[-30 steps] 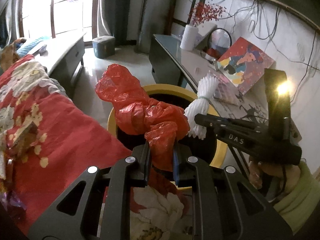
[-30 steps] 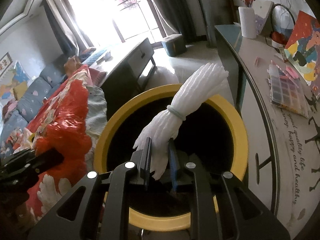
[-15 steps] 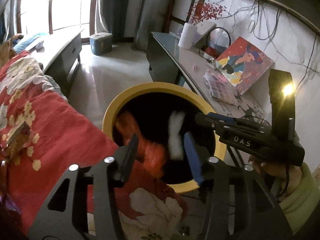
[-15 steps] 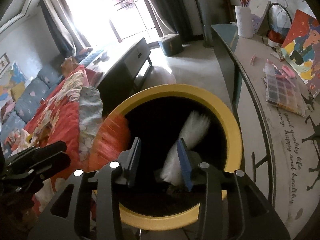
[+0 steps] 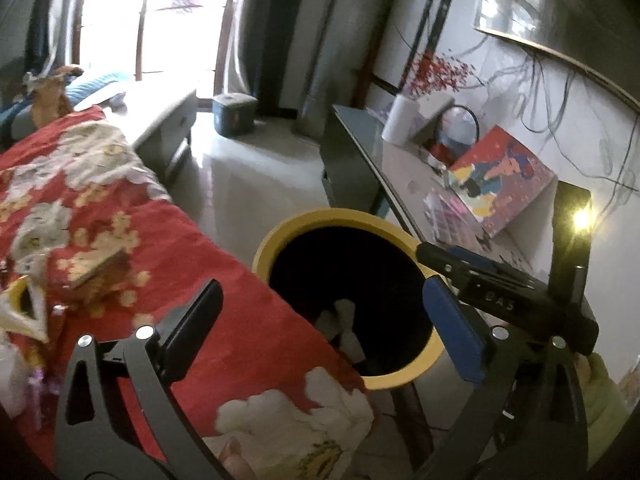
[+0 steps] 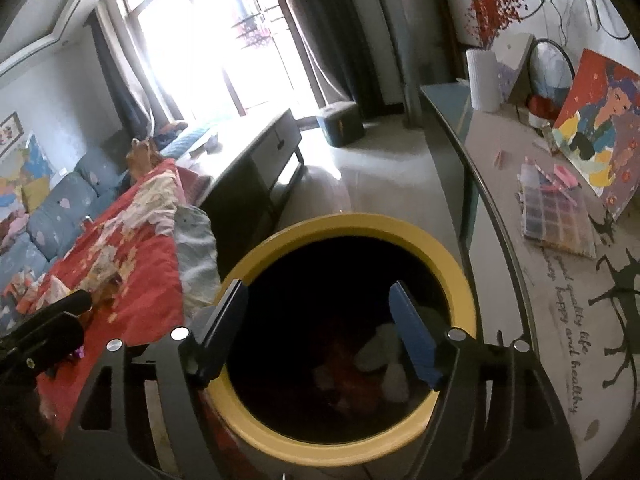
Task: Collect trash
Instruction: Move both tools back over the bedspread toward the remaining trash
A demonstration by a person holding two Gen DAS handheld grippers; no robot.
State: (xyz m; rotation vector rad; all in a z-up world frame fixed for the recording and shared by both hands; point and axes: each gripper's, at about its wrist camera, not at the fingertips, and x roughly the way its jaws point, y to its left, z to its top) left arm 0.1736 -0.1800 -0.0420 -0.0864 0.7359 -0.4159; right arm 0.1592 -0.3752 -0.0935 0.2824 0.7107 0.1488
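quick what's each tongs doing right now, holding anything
left tongs: open, just opened, nothing between the jaws.
right tongs: open, just opened, nothing held, over the yellow bin.

place: home living room | evidence: sofa (image 6: 60, 216), curtains (image 6: 340, 40), sideboard (image 6: 540, 280)

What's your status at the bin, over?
Both grippers, left and right, just opened, empty. White foam and red bag lie in bin. Nothing blocking.

Blown-out window (image 6: 240, 40) backlight, dim foreground, black bin interior (image 6: 332, 320), fisheye-curved edges, slight motion blur
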